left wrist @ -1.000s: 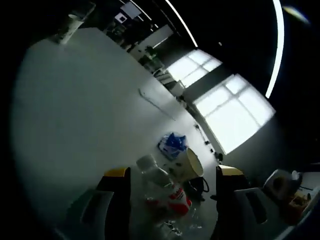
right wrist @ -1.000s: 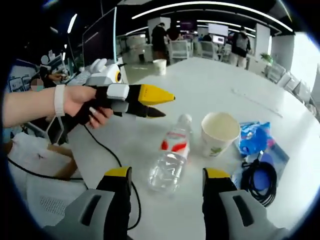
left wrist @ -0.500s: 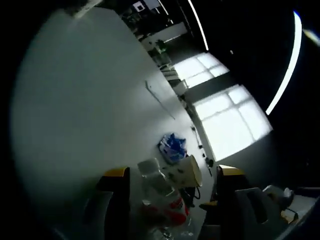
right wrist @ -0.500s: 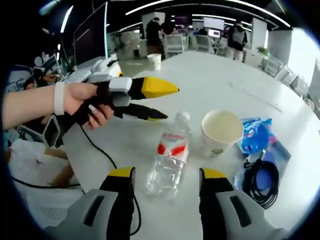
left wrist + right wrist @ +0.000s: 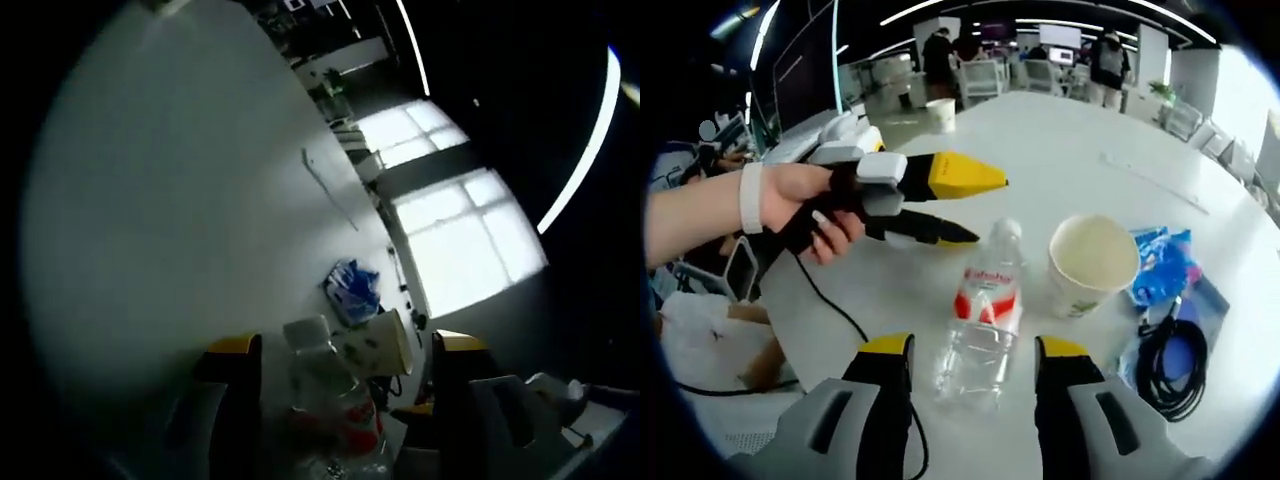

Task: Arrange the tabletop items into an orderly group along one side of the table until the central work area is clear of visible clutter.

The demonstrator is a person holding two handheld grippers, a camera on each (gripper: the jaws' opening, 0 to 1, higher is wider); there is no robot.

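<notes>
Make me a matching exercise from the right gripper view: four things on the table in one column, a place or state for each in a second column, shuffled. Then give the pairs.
Things:
1. water bottle
2. paper cup
3. black cable
4. blue packet

Places or states:
A. coiled, near the table's edge
B. lying on its side, red label up, in line with the gap between the right gripper's jaws
C. crinkled, just beyond the cup
D. standing upright, open top, beside the bottle

Pairs: 1-B, 2-D, 3-A, 4-C
</notes>
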